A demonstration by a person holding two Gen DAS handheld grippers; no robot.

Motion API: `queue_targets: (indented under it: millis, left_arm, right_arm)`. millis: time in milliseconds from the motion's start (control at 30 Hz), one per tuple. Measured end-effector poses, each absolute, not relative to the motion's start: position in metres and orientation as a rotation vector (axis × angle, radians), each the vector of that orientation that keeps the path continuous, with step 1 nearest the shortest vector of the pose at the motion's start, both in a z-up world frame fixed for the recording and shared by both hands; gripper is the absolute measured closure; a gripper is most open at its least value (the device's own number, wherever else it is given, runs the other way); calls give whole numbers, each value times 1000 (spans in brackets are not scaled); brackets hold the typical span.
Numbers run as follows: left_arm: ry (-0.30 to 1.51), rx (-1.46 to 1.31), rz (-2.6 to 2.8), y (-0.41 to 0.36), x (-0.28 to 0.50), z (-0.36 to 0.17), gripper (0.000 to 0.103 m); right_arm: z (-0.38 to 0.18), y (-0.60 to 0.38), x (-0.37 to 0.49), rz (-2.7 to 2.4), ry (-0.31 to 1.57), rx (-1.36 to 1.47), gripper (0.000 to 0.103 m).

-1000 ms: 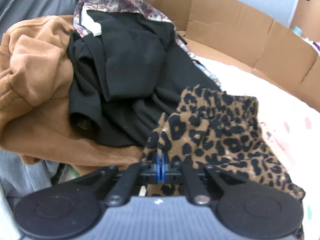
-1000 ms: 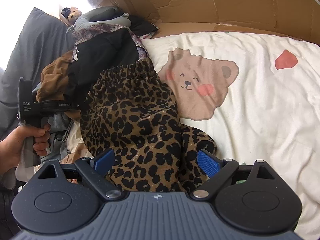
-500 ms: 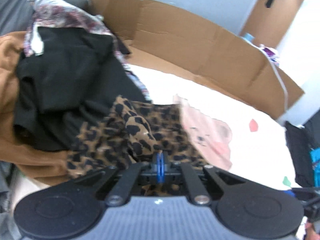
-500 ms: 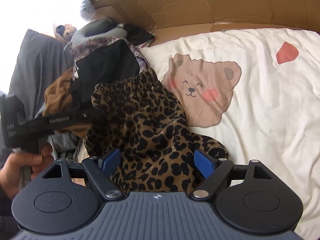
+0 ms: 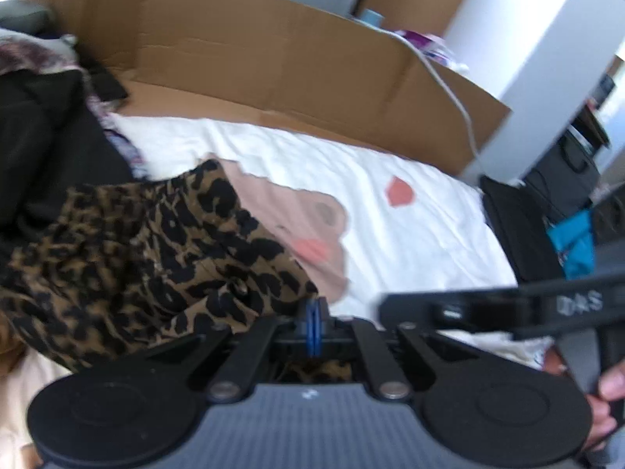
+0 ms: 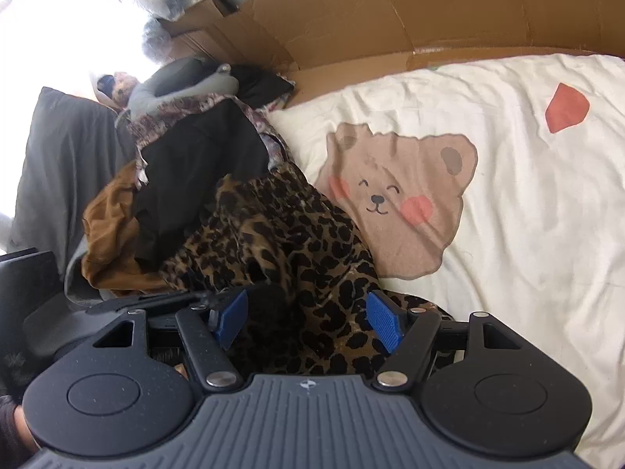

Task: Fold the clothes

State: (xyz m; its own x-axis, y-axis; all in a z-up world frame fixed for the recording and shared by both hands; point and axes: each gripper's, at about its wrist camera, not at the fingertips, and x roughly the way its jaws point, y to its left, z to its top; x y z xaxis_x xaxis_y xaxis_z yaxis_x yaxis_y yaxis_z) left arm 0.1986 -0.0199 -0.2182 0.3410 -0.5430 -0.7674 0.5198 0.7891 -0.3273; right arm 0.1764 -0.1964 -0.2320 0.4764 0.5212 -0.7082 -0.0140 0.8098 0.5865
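Cardboard walls [image 6: 410, 11] back both views; left tongs [image 5: 312, 322] clamp leopard-print garment [image 6: 281, 242], right tongs [image 6: 306, 322] closing, apart.

**Leopard Spots Meeting a Cream Bear Sheet**

Tan-and-black leopard garment [image 6: 289, 242] is lying near-left. Behind it, black top [image 6: 195, 168], rust-brown cloth [image 6: 109, 234] and floral fabric [image 6: 175, 111] are piling up. Cream sheet [image 6: 527, 234] is showing a beige bear [image 6: 394, 195], pink-cheeked.

soft matt leopard-print cloth [image 6: 281, 242] on a wrinkled cotton-like bedsheet [image 6: 527, 211], walled by rough cardboard [image 6: 390, 11]
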Motion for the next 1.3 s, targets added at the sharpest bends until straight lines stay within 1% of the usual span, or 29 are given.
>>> queue_targets:
  millis: [100, 200, 267, 300, 333, 367, 400, 433, 500, 700, 733, 867, 967, 1067, 1133, 1200, 1300]
  left_arm:
    - [1024, -7, -728, -28, 190, -223, 102]
    - [1038, 14, -757, -34, 183, -229, 102]
    - [1047, 19, -773, -35, 179, -230, 102]
    - [1049, 20, -781, -36, 178, -231, 102]
    - [1050, 20, -789, -37, 178, -231, 102]
    - [1050, 24, -799, -37, 176, -231, 102]
    - [1048, 29, -811, -38, 175, -230, 102]
    - [1052, 36, -822, -39, 174, -231, 102]
    - [1063, 51, -840, -40, 174, -231, 102]
    - [1083, 40, -848, -23, 188, -220, 96]
    - [1080, 41, -838, -19, 191, -217, 95]
    - [1063, 28, -775, 5, 207, -205, 94]
    - [1027, 30, -693, 24, 223, -198, 89]
    - [993, 47, -579, 46, 240, -195, 81]
    - [973, 68, -481, 60, 250, -197, 65]
    - [973, 74, -419, 70, 258, -202, 60]
    - [980, 78, -354, 81, 268, -210, 58]
  right_arm:
    - [-238, -196, 182, 343, 1057, 590, 41]
    - [-247, -197, 185, 334, 1080, 626, 43]
    - [-254, -195, 187, 334, 1101, 631, 47]
    - [-258, -193, 188, 337, 1113, 635, 48]
    - [-263, -191, 189, 339, 1126, 638, 53]
    - [-267, -190, 190, 342, 1138, 642, 69]
    - [-271, -188, 191, 345, 1151, 646, 81]
    - [-275, -188, 192, 354, 1166, 656, 98]
    - [-280, -189, 191, 350, 1169, 658, 102]
    - [-284, -203, 180, 312, 1153, 612, 103]
    - [-284, -207, 178, 301, 1153, 607, 103]
    - [-285, -220, 176, 282, 1152, 593, 103]
    - [-282, -230, 174, 273, 1140, 583, 103]
    - [-279, -240, 172, 257, 1125, 557, 103]
    - [-277, -248, 170, 242, 1119, 545, 103]
    - [-278, -255, 170, 223, 1117, 538, 103]
    - [-278, -264, 171, 195, 1110, 521, 103]
